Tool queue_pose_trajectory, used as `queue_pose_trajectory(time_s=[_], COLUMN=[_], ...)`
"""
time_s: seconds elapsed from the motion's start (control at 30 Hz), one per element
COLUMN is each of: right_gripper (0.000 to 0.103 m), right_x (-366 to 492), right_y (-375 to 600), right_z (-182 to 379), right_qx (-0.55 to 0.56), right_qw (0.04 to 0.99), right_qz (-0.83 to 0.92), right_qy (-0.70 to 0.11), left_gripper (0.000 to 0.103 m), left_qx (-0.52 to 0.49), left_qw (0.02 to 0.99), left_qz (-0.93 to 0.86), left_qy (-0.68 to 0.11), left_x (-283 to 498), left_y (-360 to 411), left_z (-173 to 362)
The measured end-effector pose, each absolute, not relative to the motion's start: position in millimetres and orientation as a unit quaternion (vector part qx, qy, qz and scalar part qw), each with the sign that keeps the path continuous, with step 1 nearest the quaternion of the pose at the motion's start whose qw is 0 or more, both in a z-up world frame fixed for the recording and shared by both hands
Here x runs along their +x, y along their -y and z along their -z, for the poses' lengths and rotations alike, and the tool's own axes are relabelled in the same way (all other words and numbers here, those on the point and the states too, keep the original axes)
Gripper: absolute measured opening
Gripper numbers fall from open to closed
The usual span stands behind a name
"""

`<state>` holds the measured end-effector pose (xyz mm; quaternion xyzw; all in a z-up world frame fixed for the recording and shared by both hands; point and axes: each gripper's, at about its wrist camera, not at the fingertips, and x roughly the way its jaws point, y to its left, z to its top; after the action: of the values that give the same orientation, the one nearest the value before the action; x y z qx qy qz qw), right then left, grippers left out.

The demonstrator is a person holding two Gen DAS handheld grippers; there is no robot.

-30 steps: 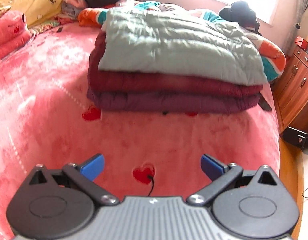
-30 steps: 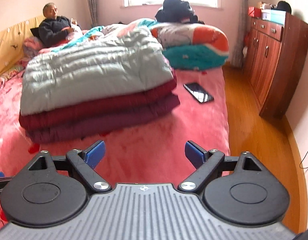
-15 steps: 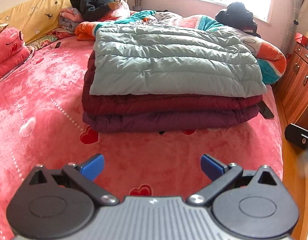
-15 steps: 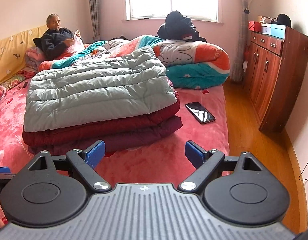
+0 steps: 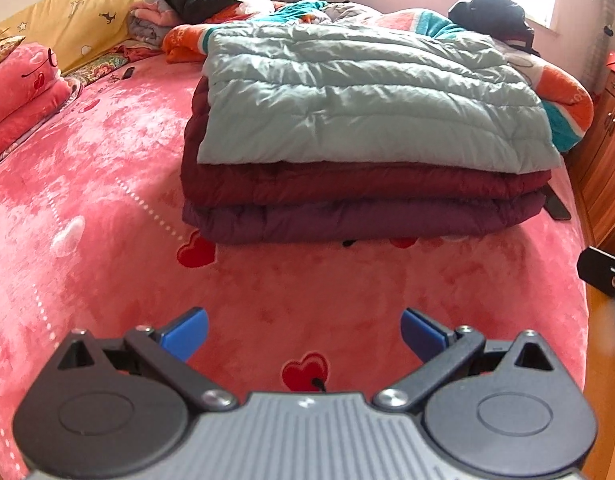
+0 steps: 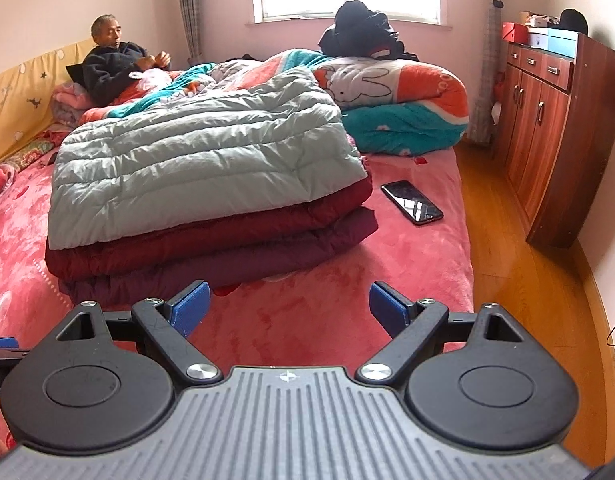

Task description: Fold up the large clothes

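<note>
Both wrist views toward folded stack (image 5: 363,128)

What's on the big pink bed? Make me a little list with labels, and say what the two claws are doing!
stack: three folded puffy coats on the pink bedspread
top: light green coat
middle: dark red coat
bottom: purple coat
beside stack: black phone, flat on the bed, not touching it
left claw: open, empty, above the bed
right claw: open, empty
behind: man sitting by the headboard

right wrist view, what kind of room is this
A home bedroom, most likely: a wide bed under a pink blanket, folded padded coats stacked on it, a wooden cabinet by the wall.
</note>
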<state>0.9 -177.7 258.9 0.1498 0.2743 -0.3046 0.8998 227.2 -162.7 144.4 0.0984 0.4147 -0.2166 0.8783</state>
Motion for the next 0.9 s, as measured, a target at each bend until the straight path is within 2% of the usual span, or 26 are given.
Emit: queue_pose_trajectory(time_s=[0.9], right_gripper=[0.103], right_x=[1], right_y=[182], right_z=[-249], right_qx=[0.14], right_qw=[0.902], right_qz=[0.29], right_qy=[-0.288], left_gripper=[0.102], left_qx=[0.093], left_qw=[0.873], left_qz=[0.207], left_qy=[-0.431], left_x=[225], left_y=[157], left_z=[-130])
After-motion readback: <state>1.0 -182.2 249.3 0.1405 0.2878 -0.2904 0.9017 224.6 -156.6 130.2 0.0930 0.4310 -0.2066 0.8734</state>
